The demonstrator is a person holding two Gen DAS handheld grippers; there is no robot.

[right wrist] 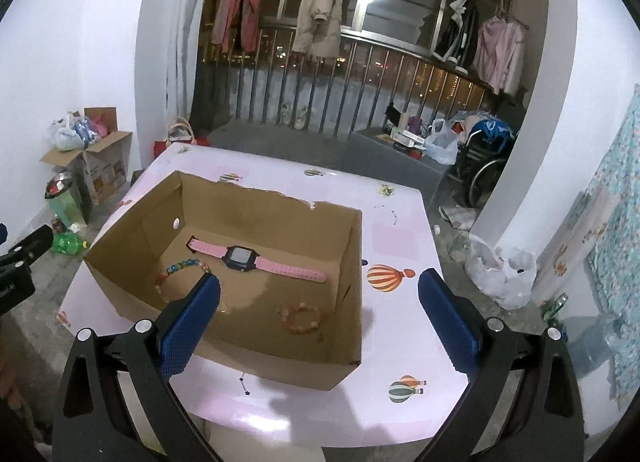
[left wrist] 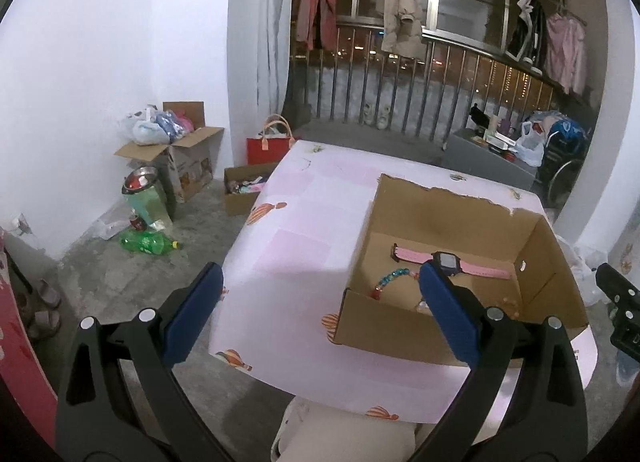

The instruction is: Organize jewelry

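- The jewelry lies on the floor of an open brown cardboard box [right wrist: 344,262]: a pink-strapped watch with a dark square face [right wrist: 242,258] stretched flat across the middle, a bracelet of blue, green and red beads [right wrist: 180,270] towards one side wall, and an orange-pink bead bracelet [right wrist: 302,318] near the front wall. All three lie apart from one another.
- The box stands on a table under a pale pink cloth printed with hot-air balloons [right wrist: 396,278], close to the table's near edge.
- The left gripper [left wrist: 320,302] is released, its blue pads spread wide with nothing between them; it hangs over the box's near corner and the bare cloth.
- The right gripper [right wrist: 320,302] is likewise released and empty, above the box's front wall.
- With every visible piece in the box, the sorting looks close to done.
- Risks, as I judge them: a low sweep of either gripper could catch the light box's wall and push it off the near edge; a grab at one bracelet could snag or drag the watch strap; thin beads may slip from wide flat pads.
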